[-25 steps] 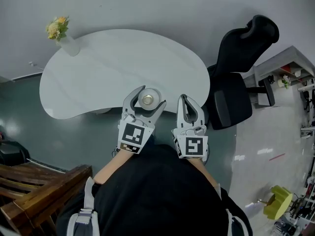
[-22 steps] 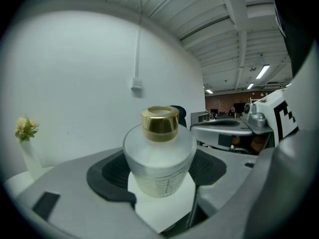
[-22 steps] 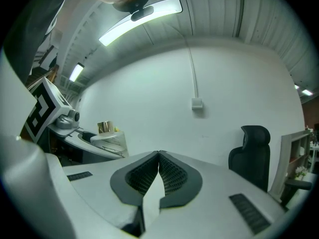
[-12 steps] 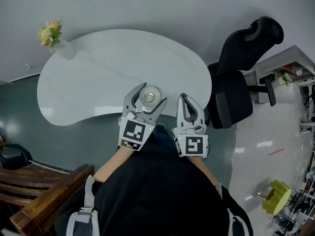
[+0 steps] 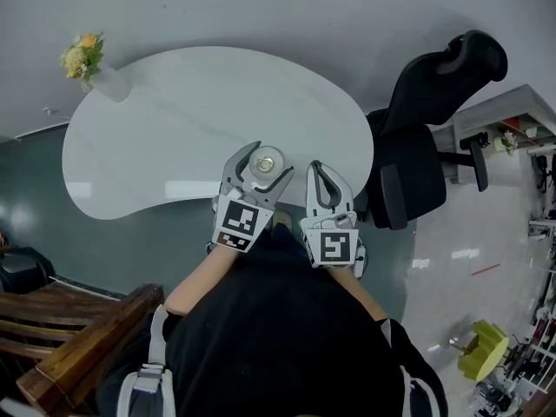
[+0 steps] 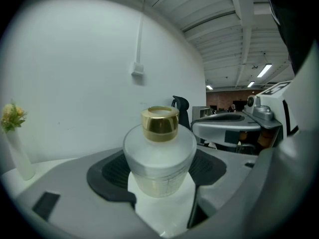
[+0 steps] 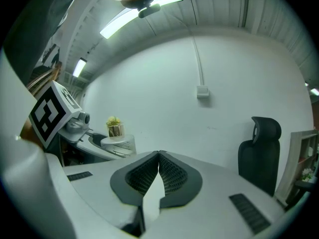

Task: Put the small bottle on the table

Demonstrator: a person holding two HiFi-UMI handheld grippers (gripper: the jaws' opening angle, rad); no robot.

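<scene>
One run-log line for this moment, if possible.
left hand-held gripper: shut on bottle | right hand-held gripper: shut, empty | bottle: over table, near edge

Small bottle (image 6: pixel 158 163) frosted white, its cap (image 6: pixel 159 124) gold; table (image 5: pixel 174 129) white, chair (image 5: pixel 434 94) black.

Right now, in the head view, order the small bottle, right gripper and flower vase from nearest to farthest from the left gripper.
1. small bottle, between the left gripper jaws.
2. right gripper, just beside, on its right.
3. flower vase, far off, upper left.
</scene>
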